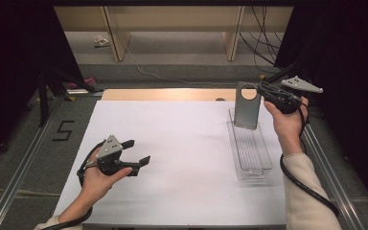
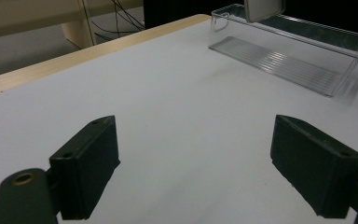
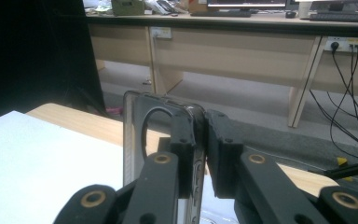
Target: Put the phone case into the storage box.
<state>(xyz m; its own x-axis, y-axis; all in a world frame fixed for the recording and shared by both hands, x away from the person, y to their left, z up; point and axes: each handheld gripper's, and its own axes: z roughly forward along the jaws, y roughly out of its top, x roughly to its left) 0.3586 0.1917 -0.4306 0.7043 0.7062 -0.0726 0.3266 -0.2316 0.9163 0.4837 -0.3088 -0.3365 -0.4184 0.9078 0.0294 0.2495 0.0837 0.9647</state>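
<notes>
Two claws in frame. Left claw sits low over the white bench, jaws spread wide, nothing between them. Ahead of it and well apart lies the clear tray. Right claw hangs above the tray's far end, clenched on the top edge of a grey phone case; the case stands upright, its lower end inside the tray.

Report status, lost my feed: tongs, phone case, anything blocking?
Right tongs shut on grey phone case with round cutout, upright over clear plastic tray. Left tongs open, idle. Nothing blocking.
</notes>
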